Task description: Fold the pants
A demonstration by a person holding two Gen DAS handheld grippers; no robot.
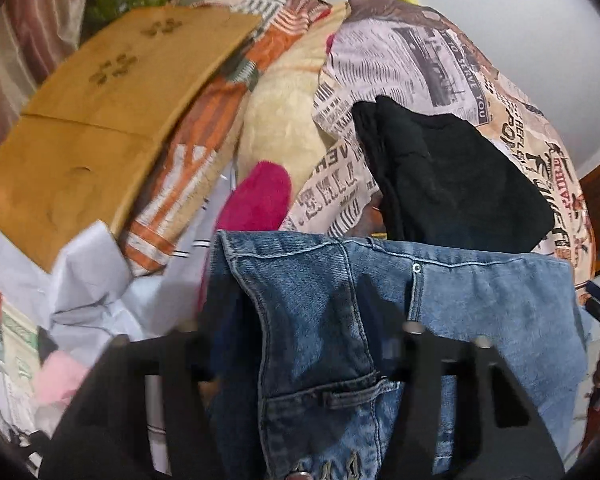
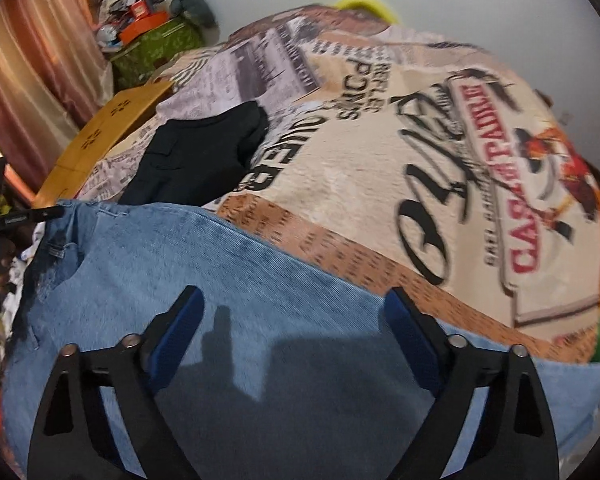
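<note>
Blue denim jeans [image 1: 480, 304] lie folded on the printed bedspread [image 1: 420, 52]. In the left wrist view the waistband part with a belt loop drapes between and over the black fingers, so my left gripper [image 1: 300, 344] is shut on the jeans. In the right wrist view the light denim [image 2: 220, 264] spreads under my right gripper [image 2: 294, 308], which is open with its blue pads [image 2: 180, 320] wide apart just above the cloth. The left gripper's tip shows at the jeans' far left corner in the right wrist view [image 2: 40, 214].
A folded black garment [image 1: 456, 176] lies on the bedspread [image 2: 380, 160] behind the jeans. A brown wooden board [image 1: 112, 120], a cream and pink plush [image 1: 268, 160], white cloth and clutter sit at the left. A curtain [image 2: 32, 60] hangs at the far left.
</note>
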